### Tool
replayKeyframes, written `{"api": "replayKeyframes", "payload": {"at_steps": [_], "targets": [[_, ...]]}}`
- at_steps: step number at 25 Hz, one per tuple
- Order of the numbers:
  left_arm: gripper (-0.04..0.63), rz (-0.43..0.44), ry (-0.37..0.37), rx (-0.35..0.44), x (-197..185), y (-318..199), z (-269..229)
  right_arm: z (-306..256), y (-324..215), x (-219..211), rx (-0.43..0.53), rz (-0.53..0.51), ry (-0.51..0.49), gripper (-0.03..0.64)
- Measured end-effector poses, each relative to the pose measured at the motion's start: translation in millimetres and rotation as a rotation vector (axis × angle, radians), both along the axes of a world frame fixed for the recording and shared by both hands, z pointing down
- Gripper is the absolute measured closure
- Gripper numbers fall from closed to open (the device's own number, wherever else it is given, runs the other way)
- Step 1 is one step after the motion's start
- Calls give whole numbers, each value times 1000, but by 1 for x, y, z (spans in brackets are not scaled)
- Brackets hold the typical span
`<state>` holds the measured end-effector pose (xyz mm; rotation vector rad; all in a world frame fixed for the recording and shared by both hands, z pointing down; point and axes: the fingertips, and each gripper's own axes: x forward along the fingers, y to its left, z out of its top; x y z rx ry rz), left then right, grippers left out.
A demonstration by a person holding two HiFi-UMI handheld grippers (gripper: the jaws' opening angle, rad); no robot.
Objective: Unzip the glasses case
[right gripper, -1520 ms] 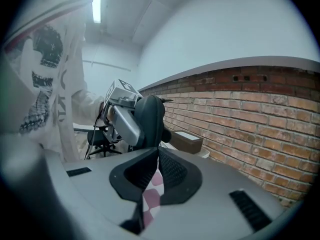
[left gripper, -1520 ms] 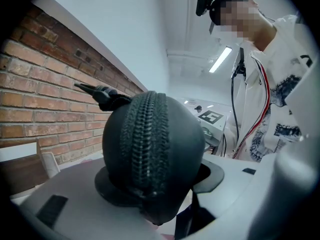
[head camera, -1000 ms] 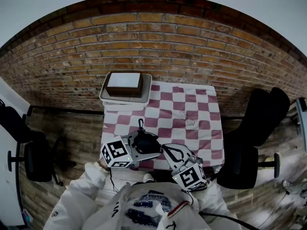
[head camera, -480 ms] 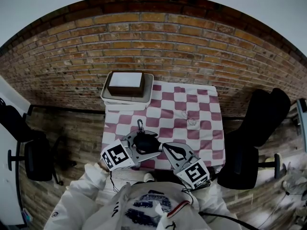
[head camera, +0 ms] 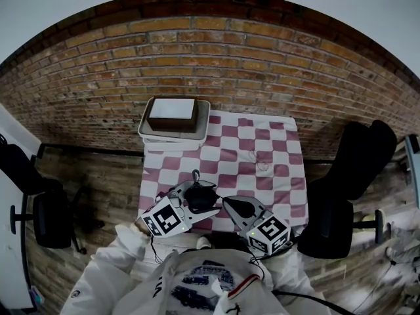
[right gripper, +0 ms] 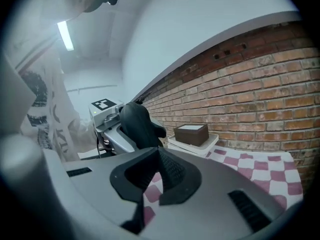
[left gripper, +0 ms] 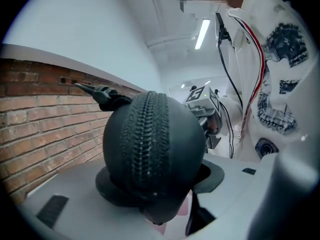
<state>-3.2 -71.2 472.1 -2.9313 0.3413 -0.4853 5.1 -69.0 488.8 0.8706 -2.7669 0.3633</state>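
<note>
Just over the near edge of the table (head camera: 289,176), the person holds the case (left gripper: 155,149) in the left gripper (head camera: 187,202). Its jaws are clamped on the case's rounded black shell from both sides. From that gripper's own view the zip (left gripper: 150,134) runs straight up the middle of the shell, and a dark pull (left gripper: 97,91) sticks out from the top, toward the brick wall (head camera: 216,51).

The right gripper (right gripper: 159,170) sits just beside the case, on the person's right. Its jaws are pressed together with nothing between them, only the cloth (right gripper: 250,169) showing beneath. Both grippers point toward each other, tips near but apart.

The red-and-white checked cloth covers the table. At the far left corner a pale tray (head camera: 203,120) carries a brown box (head camera: 172,113) with a light top. A black chair (head camera: 357,163) stands off the table's right side.
</note>
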Motion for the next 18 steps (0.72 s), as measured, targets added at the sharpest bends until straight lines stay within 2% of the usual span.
{"api": "replayKeyframes", "payload": {"at_steps": [4,8,12,18], "targets": [[341,5,-34,49,0,2,2,-1,1,0,7,7,8,604],[341,2,-81,96,-1,3,9,-8,2,-1,13,10,-25,604],[341,-11,-89,89,-1,1,12,-10,1,-1,19,12,-26,604],[341,-30,-148,99,3,0,23,-13,3,1,40,12,-17,604]]}}
